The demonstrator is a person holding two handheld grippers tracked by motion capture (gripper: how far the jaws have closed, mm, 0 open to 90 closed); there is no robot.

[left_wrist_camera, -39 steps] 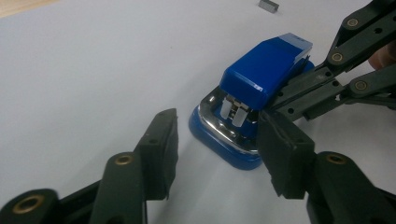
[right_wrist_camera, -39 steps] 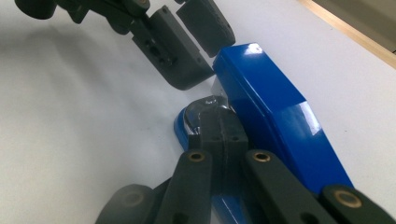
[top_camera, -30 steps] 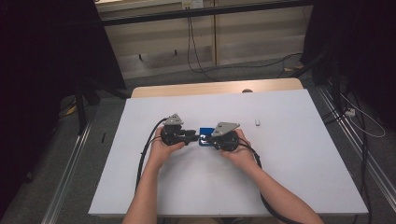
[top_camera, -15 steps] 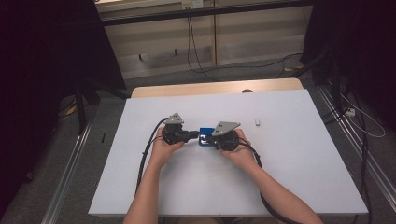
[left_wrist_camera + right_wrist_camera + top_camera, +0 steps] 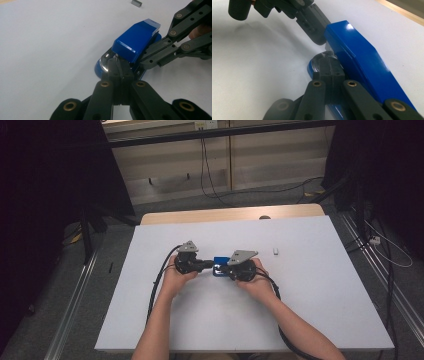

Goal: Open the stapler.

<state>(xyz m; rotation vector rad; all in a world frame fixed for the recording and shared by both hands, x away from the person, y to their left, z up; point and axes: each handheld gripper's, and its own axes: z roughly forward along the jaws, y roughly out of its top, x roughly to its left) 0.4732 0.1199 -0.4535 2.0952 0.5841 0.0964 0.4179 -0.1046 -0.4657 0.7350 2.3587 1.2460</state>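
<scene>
A white table point(image 5: 310, 285) stands in a dim room, its far edge showing a strip of bare pale wood point(image 5: 230, 214). Beyond it a low light-coloured wall panel point(image 5: 220, 160) runs across, with a dark horizontal bar point(image 5: 225, 133) over it and black cables point(image 5: 207, 175) hanging down onto the grey carpeted floor point(image 5: 170, 205). Black curtains point(image 5: 50, 185) hang at the left and at the right point(image 5: 385, 170). Metal floor rails point(image 5: 75, 305) run along both sides of the table, with loose white and black cables point(image 5: 382, 245) lying at the right. Light falls mostly on the table top.

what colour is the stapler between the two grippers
Bright blue stapler, with a glossy top; clearest in the left gripper view.
</scene>
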